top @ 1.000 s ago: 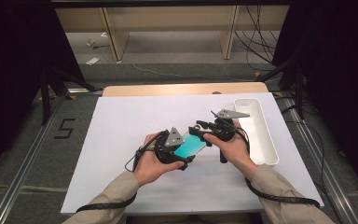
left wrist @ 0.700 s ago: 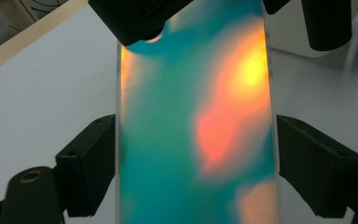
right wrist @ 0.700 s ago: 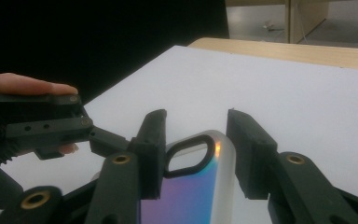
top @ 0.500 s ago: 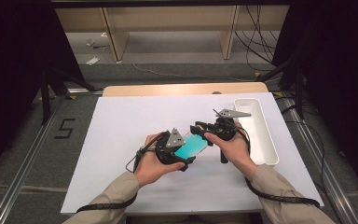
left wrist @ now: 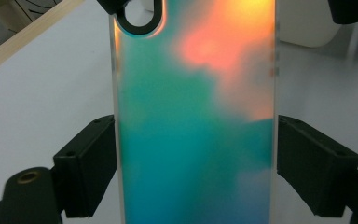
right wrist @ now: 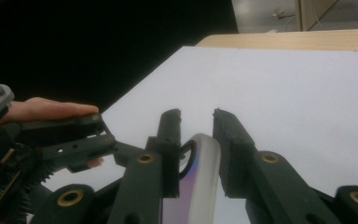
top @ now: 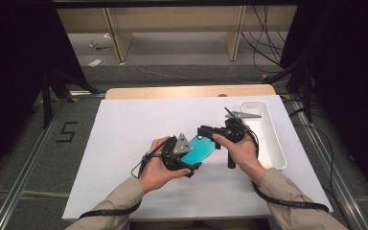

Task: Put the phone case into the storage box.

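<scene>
The phone case between the left gripper's pads looks like smooth, glossy plastic with an iridescent teal-to-orange sheen and clear, translucent edges. The pads at either side of it are matt black plastic, faintly grainy, with brass-coloured metal rivets behind them. The right gripper's pads look rougher, with ragged tips. Under both tools lies a matt white sheet, paper-like, over a pale wooden table edge. Just beside the right gripper, the tray is smooth white plastic.
</scene>
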A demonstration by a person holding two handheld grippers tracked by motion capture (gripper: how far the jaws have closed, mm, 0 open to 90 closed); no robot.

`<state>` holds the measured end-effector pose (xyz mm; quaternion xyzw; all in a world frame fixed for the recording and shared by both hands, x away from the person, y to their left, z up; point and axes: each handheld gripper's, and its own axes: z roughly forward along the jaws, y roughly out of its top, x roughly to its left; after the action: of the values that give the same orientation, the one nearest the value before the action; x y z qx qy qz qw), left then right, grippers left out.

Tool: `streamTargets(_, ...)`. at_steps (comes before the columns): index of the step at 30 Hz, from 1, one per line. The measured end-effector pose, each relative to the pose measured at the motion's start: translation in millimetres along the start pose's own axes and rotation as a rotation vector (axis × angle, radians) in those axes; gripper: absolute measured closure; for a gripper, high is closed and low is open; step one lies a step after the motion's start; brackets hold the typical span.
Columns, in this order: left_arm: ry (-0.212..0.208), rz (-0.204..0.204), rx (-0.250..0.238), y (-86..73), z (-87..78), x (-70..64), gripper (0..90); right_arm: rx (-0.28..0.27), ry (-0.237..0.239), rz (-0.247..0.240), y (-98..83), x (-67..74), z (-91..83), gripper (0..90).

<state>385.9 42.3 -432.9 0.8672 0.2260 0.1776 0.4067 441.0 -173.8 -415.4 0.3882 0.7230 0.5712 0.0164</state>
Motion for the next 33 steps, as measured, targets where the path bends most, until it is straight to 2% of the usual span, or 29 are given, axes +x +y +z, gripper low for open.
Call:
streamTargets(4, 0.015, 0.026, -0.008, 0.6, 0.5, -1.2, 17.0, -0.006, 0.018, 0.034, 1.8, 1.6, -2.4, 77.3)
streamTargets(5, -0.001, 0.029, -0.023, 1.4, 0.7, -1.2, 16.9, -0.014, 0.045, 0.071, 4.8, 5.0, -6.0, 79.7)
streamTargets(6, -0.001, 0.029, -0.023, 1.4, 0.7, -1.2, 16.7, -0.015, 0.07, 0.077, 7.0, 8.1, -7.8, 80.6)
streamTargets(7, -0.021, -0.001, -0.051, 1.8, -0.5, 2.1, 15.3, -0.017, 0.033, 0.02, 9.8, 12.3, -9.9, 80.6)
streamTargets(8, -0.032, -0.019, -0.05, 1.3, -1.8, 3.0, 14.5, -0.033, 0.031, -0.005, 12.4, 14.5, -11.6, 80.5)
streamTargets(9, -0.032, -0.019, -0.05, 1.3, -1.8, 3.0, 13.0, -0.033, 0.031, -0.005, 12.4, 14.5, -11.6, 80.5)
streamTargets(10, -0.039, -0.025, -0.073, 0.8, -3.9, 6.3, 10.8, -0.045, 0.051, -0.001, 17.6, 16.0, -15.0, 80.4)
streamTargets(12, -0.041, -0.029, -0.082, 0.5, -5.0, 7.9, 9.3, -0.049, 0.021, -0.052, 21.5, 17.7, -18.4, 80.5)
streamTargets(14, -0.048, -0.041, -0.101, -0.1, -6.1, 10.6, 6.5, -0.047, 0.023, -0.069, 23.6, 16.9, -20.5, 80.4)
streamTargets(19, -0.05, -0.047, -0.096, -2.4, -4.9, 12.3, 4.4, -0.032, 0.024, -0.102, 25.4, 16.5, -21.2, 80.3)
streamTargets(24, -0.055, -0.048, -0.094, -5.1, -3.7, 14.5, 4.4, 0.002, 0.032, -0.183, 27.2, 16.7, -20.4, 80.2)
streamTargets(25, -0.055, -0.048, -0.094, -5.1, -3.7, 14.5, 4.4, 0.002, 0.032, -0.183, 27.2, 16.7, -20.4, 80.2)
streamTargets(26, -0.054, -0.053, -0.102, -5.5, -3.5, 14.7, 4.6, 0.014, 0.036, -0.219, 28.8, 17.1, -21.0, 80.2)
streamTargets(27, -0.054, -0.053, -0.102, -5.5, -3.5, 14.7, 4.7, 0.014, 0.036, -0.219, 28.8, 17.1, -21.0, 80.2)
streamTargets(28, -0.061, -0.051, -0.106, -5.8, -3.6, 15.2, 5.4, 0.036, 0.048, -0.273, 31.1, 17.6, -21.4, 80.1)
streamTargets(30, -0.063, -0.049, -0.104, -6.0, -3.9, 15.5, 5.9, 0.057, 0.06, -0.345, 34.1, 18.8, -22.9, 80.1)
streamTargets(33, -0.066, -0.051, -0.106, -6.6, -3.1, 15.2, 6.3, 0.079, 0.074, -0.417, 39.2, 20.6, -26.9, 80.0)
